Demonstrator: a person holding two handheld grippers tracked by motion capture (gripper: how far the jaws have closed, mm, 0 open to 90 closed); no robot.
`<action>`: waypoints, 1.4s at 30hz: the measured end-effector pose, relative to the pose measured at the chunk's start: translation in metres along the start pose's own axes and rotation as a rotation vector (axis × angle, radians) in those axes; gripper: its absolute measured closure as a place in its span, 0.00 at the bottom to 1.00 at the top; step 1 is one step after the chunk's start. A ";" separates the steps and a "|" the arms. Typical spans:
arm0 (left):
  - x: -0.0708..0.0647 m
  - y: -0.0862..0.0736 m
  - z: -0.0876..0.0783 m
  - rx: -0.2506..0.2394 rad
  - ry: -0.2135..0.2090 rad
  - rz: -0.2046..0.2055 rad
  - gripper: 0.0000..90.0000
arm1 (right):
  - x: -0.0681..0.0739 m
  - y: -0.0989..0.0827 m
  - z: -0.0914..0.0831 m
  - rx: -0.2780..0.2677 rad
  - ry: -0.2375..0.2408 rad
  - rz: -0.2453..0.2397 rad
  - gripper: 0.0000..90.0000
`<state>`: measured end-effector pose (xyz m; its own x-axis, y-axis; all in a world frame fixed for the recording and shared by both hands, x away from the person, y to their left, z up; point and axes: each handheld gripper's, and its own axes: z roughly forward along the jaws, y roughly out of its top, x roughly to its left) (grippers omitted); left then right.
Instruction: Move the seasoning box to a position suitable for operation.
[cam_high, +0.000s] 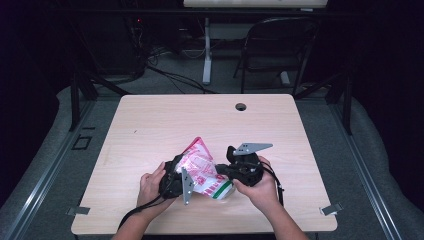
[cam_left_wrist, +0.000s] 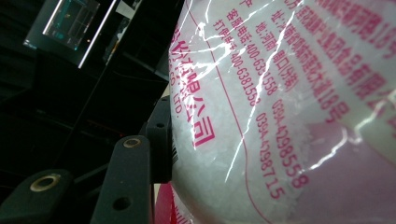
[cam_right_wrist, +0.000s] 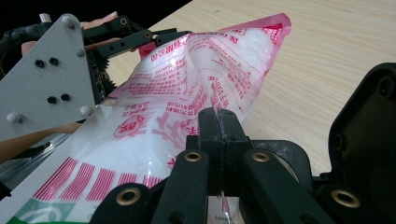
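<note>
Pinching the film of the sugar bag (cam_right_wrist: 187, 93), your right hand-held gripper (cam_right_wrist: 218, 122) is pressed together; your left hand-held gripper (cam_left_wrist: 161, 140) clamps the bag's bulk over the bench (cam_high: 165, 115).

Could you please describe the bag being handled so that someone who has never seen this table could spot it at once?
On the near half of the light wooden table, between the person's two hands, lies a clear plastic bag of white grains. The left gripper presses on its side and the right gripper pinches its film. Its pink-red printed lettering and stripes, with a green band at one end, mark it out.
</note>
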<state>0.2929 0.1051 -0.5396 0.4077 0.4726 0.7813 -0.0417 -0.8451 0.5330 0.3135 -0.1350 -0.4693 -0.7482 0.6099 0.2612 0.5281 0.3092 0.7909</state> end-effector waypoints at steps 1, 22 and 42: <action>0.000 0.000 0.000 0.000 0.002 0.002 0.64 | 0.000 0.000 0.000 -0.004 -0.001 -0.002 1.00; 0.008 0.002 -0.010 0.011 0.101 0.080 0.65 | 0.004 0.005 0.003 -0.018 0.000 -0.014 1.00; 0.014 0.009 -0.009 0.045 0.092 0.134 0.65 | 0.002 0.004 0.003 -0.018 -0.025 -0.025 1.00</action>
<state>0.2902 0.1066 -0.5210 0.3160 0.3737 0.8721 -0.0485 -0.9116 0.4082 0.3154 -0.1297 -0.4671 -0.7503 0.6207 0.2276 0.5023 0.3114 0.8067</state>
